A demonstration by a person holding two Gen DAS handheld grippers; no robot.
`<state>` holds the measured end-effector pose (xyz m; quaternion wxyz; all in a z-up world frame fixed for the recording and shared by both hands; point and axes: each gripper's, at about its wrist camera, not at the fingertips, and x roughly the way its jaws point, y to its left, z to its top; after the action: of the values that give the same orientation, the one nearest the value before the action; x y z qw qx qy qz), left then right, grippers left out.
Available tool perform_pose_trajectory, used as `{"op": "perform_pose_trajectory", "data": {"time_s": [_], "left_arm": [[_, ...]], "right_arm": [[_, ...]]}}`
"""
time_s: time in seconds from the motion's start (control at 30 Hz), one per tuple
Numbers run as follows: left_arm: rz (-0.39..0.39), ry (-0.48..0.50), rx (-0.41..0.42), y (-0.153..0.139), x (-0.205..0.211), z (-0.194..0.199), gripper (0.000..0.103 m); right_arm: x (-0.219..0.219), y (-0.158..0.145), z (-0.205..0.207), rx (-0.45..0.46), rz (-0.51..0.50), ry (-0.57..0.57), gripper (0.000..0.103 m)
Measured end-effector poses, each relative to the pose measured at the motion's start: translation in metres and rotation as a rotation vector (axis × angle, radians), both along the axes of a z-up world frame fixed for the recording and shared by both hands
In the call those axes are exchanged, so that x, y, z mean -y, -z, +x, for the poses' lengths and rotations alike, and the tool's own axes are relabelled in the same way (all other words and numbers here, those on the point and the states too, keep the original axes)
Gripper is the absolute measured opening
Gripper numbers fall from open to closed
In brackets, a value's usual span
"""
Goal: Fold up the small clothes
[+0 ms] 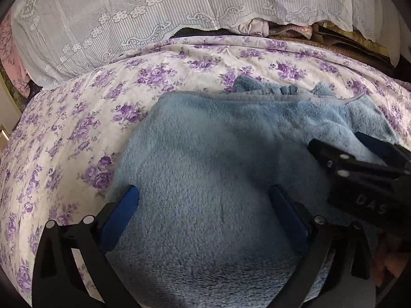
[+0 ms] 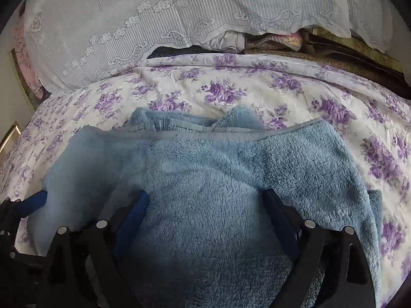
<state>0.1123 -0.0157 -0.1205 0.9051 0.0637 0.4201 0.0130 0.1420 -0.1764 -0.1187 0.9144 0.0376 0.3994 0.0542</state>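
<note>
Fluffy light-blue fleece garment (image 1: 218,159) lay partly folded on the bed's white sheet with purple flowers (image 1: 77,118), zipper edge at its far side. Left tool (image 1: 204,195) was spread wide open, blue-padded fingers (image 1: 123,213) resting over the fleece. Right tool (image 2: 206,197) was likewise wide open above it, gripping nothing. White lace cloth (image 2: 154,12) covered stacked things behind.
</note>
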Motion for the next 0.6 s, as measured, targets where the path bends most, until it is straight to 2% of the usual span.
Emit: {"op": "perform_pose_trajectory", "data": {"time_s": [0.23, 0.4, 0.6], "left_arm": [[-0.004, -0.001, 0.002, -0.001, 0.0, 0.0, 0.099], [0.002, -0.001, 0.006, -0.002, 0.0, -0.001, 0.099], [0.006, 0.002, 0.006, -0.001, 0.001, -0.001, 0.099]], "right_arm": [[0.01, -0.018, -0.026, 0.088, 0.066, -0.006, 0.089], [0.01, -0.026, -0.048, 0.113, 0.023, -0.018, 0.089], [0.008, -0.005, -0.07, 0.075, -0.066, -0.02, 0.089]]}}
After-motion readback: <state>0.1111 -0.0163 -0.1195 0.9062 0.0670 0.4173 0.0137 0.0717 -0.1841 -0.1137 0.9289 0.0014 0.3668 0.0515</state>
